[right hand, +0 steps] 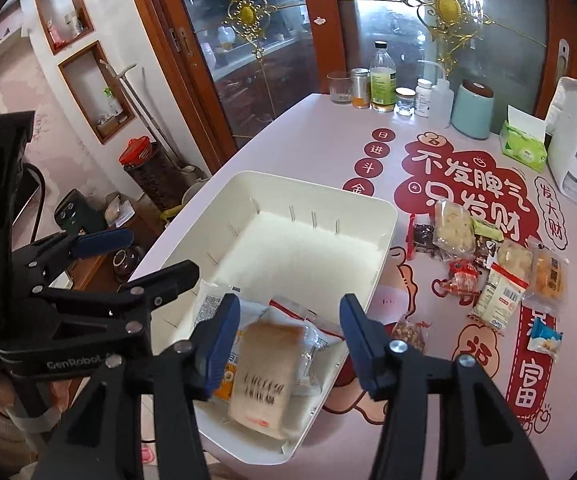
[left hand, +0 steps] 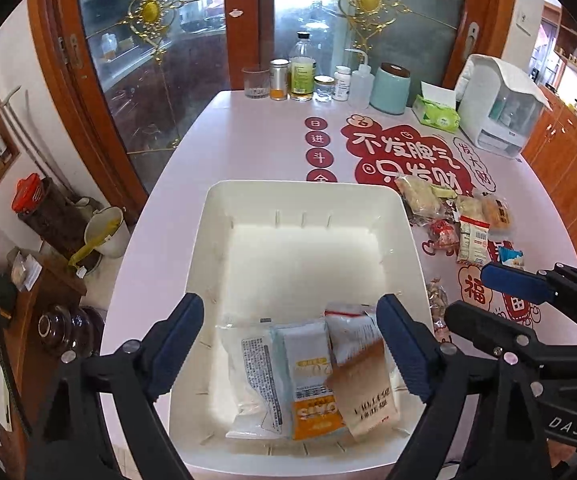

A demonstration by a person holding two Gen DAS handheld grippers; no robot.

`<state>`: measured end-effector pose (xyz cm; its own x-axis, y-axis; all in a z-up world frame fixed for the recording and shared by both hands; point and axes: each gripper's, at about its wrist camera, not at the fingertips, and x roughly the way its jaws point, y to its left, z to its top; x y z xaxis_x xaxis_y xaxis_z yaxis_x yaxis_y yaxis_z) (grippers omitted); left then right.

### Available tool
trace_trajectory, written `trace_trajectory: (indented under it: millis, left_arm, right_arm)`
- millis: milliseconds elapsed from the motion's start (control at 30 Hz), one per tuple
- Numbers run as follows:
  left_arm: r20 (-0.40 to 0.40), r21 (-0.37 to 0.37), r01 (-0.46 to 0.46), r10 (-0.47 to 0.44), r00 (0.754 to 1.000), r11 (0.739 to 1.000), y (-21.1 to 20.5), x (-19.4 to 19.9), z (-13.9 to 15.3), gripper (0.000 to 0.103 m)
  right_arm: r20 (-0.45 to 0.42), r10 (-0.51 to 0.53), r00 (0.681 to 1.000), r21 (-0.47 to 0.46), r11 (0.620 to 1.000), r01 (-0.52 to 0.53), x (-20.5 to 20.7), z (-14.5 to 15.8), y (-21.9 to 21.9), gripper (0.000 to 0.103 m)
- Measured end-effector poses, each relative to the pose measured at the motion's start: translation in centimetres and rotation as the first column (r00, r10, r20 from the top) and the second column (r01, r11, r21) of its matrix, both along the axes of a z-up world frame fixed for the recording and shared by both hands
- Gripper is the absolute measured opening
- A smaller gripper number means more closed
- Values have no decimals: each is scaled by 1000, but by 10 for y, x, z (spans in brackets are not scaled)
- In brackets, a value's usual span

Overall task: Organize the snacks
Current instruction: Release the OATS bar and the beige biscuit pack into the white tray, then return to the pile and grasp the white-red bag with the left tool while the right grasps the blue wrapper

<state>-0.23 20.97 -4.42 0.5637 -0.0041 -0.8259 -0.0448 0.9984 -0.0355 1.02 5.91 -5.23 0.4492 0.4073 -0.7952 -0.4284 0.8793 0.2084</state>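
Note:
A white bin (left hand: 304, 196) (right hand: 384, 216) stands on the table. Several snack packets lie at its near end: a clear white packet (left hand: 252, 380), an orange-and-white one (left hand: 312, 384) and a blurred brown-and-white one (left hand: 364, 384) (right hand: 264, 376) on top. My left gripper (left hand: 288, 344) is open over them and empty. My right gripper (right hand: 288, 340) is open above the brown packet, which is between the fingers but not touched. More loose snacks (left hand: 460, 220) (right hand: 488, 268) lie on the table right of the bin.
Bottles, jars and a teal canister (left hand: 390, 88) (right hand: 472, 108) line the table's far edge, with a tissue box (right hand: 524, 144) and a white appliance (left hand: 496, 104) at the right. A glass-door cabinet stands behind. Floor clutter (left hand: 68, 216) lies to the left.

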Motion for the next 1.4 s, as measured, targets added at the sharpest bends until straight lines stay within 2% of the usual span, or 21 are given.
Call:
trace_trajectory:
  millis: [367, 567, 833, 1100, 1400]
  left_arm:
    - [5, -4, 54, -54, 999, 999, -17, 10, 7, 88]
    - [32, 38, 86, -87, 996, 996, -35, 8, 15, 88]
    - [48, 46, 106, -108, 993, 993, -57, 4, 26, 88]
    - [41, 39, 135, -136, 990, 990, -91, 3, 32, 88]
    - [45, 30, 197, -198, 979, 980, -153, 10, 40, 88]
  right_arm:
    - [2, -42, 999, 3, 999, 42, -1, 2, -14, 53]
    - [9, -56, 998, 7, 998, 56, -3, 5, -25, 53]
    - [19, -69, 997, 19, 997, 69, -8, 10, -46, 53]
    - [26, -96, 995, 36, 995, 95, -15, 14, -81, 53]
    - [48, -155, 987, 50, 987, 153, -22, 21, -141, 53]
